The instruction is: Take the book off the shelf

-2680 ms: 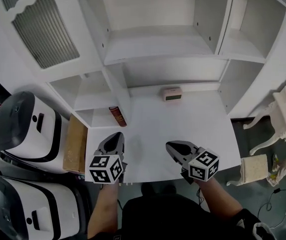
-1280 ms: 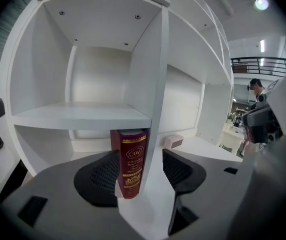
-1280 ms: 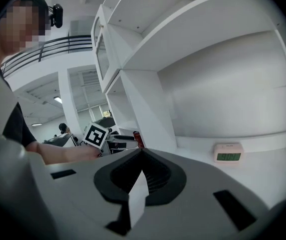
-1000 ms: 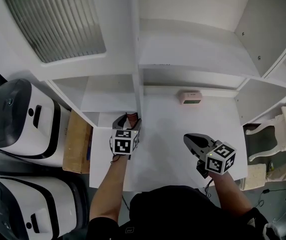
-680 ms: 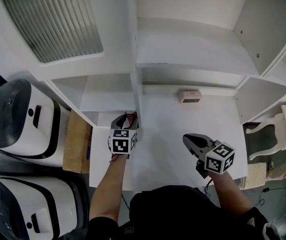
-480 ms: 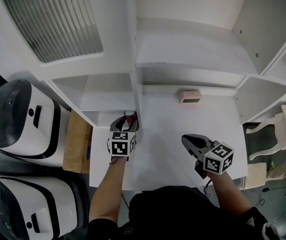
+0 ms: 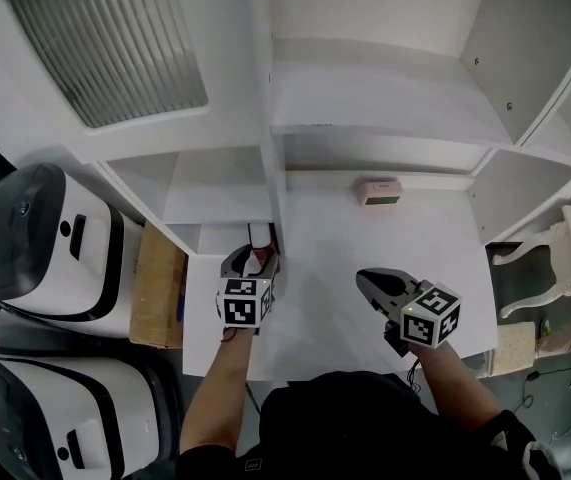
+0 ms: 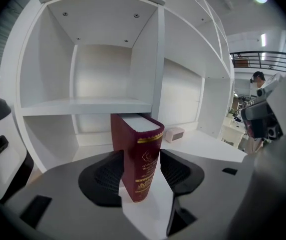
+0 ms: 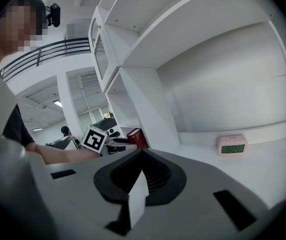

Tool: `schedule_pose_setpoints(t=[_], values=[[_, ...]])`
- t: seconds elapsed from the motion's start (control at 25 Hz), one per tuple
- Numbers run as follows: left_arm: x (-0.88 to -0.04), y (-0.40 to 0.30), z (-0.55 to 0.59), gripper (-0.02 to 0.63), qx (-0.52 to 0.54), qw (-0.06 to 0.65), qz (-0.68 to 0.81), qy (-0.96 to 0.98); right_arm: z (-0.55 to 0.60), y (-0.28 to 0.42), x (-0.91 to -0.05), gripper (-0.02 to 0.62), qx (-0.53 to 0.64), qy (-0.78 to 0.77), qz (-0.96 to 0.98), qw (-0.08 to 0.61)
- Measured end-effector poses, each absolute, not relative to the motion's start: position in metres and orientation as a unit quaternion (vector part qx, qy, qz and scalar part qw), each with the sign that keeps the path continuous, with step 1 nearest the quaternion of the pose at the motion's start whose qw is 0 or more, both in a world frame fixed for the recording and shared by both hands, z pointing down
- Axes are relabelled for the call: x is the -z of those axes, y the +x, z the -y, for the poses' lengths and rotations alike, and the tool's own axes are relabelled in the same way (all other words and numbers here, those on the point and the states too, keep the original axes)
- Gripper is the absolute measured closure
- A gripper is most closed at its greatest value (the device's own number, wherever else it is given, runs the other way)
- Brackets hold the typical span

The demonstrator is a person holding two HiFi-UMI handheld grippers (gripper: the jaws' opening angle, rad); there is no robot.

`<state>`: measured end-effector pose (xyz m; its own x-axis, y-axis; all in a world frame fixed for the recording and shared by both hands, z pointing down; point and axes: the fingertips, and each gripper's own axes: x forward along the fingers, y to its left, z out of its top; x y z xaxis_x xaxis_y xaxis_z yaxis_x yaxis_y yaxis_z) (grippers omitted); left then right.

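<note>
A thick dark-red book (image 7: 259, 236) with gold lettering stands upright at the mouth of the lowest shelf compartment (image 7: 215, 236), against the white divider. In the left gripper view the book (image 8: 143, 159) fills the gap between the pads of my left gripper (image 8: 141, 171). Both pads lie against its covers while the jaws ease open. From the head view, my left gripper (image 7: 250, 260) reaches in around the spine. My right gripper (image 7: 367, 280) hovers over the desk top to the right, shut and empty (image 9: 141, 156). It sees the book (image 9: 136, 136) from the side.
A small clock (image 7: 379, 190) sits at the back of the white desk top (image 7: 435, 258). Shelf boards and the divider (image 7: 270, 183) close in around the book. Two white-and-black machines (image 7: 45, 248) and a cardboard box (image 7: 153, 283) stand left of the desk. White furniture (image 7: 555, 243) is at right.
My left gripper went into the compartment mouth around the book, then drew back a little toward me. The right gripper drifted slightly left.
</note>
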<state>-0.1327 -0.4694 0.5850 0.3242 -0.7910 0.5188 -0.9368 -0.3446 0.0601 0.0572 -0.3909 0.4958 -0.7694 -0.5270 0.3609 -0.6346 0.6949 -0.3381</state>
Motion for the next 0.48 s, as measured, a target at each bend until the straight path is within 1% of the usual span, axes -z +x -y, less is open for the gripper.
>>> schedule_pose_setpoints(t=[0.16, 0.48], values=[[-0.596, -0.126, 0.477, 0.340, -0.219, 0.191, 0.534, 0.794, 0.390, 0.054, -0.494, 0.583, -0.224, 0.316, 0.914, 0.121], [-0.603, -0.127, 0.496, 0.330, -0.229, 0.191, 0.554, 0.777, 0.384, 0.069, -0.493, 0.583, -0.230, 0.335, 0.906, 0.117]])
